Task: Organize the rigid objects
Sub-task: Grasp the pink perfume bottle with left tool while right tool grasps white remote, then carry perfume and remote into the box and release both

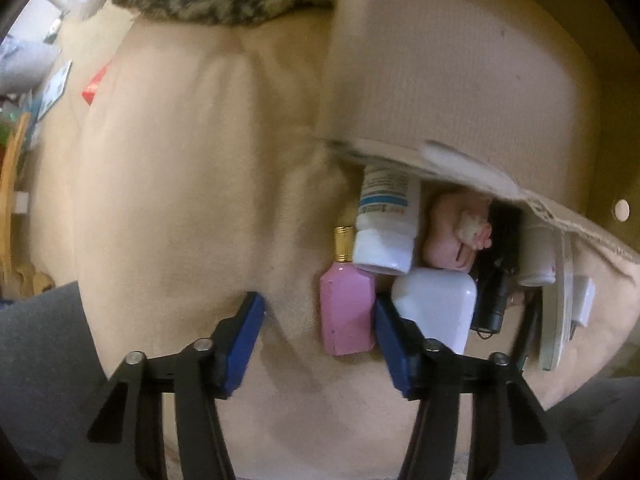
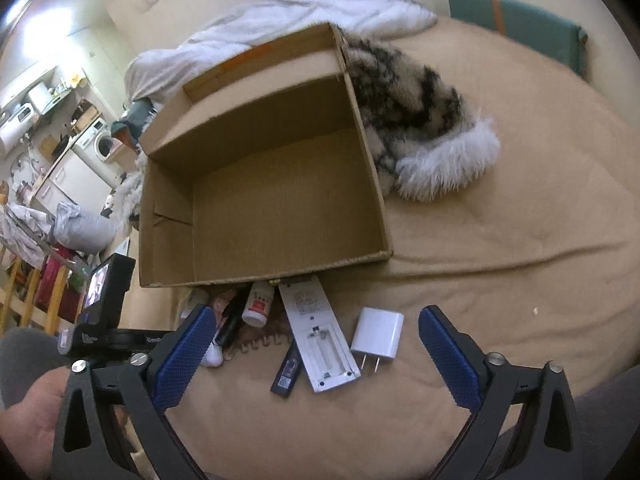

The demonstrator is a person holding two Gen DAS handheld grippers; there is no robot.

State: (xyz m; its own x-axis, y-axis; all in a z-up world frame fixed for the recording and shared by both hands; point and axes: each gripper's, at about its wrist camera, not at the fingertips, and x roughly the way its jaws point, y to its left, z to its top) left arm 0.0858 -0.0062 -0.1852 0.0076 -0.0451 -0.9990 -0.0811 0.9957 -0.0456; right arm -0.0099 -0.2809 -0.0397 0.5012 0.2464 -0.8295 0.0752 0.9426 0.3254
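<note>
Left wrist view: the left gripper [image 1: 320,344] hovers with fingers released just beside a pink bottle [image 1: 347,314] lying on the bed [image 1: 180,200] against the cardboard box [image 1: 440,72].

Right wrist view: the right gripper [image 2: 316,354], fingers spread and empty, hangs over a white charger [image 2: 378,333] and remote [image 2: 318,336] near the box's front edge.

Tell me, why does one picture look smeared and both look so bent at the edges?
Left wrist view: the brown cardboard box is motion-blurred, while the pink perfume bottle stays fairly sharp. Right wrist view: sharper; the fisheye lens curves the tan bedspread, with dark corners.
</note>
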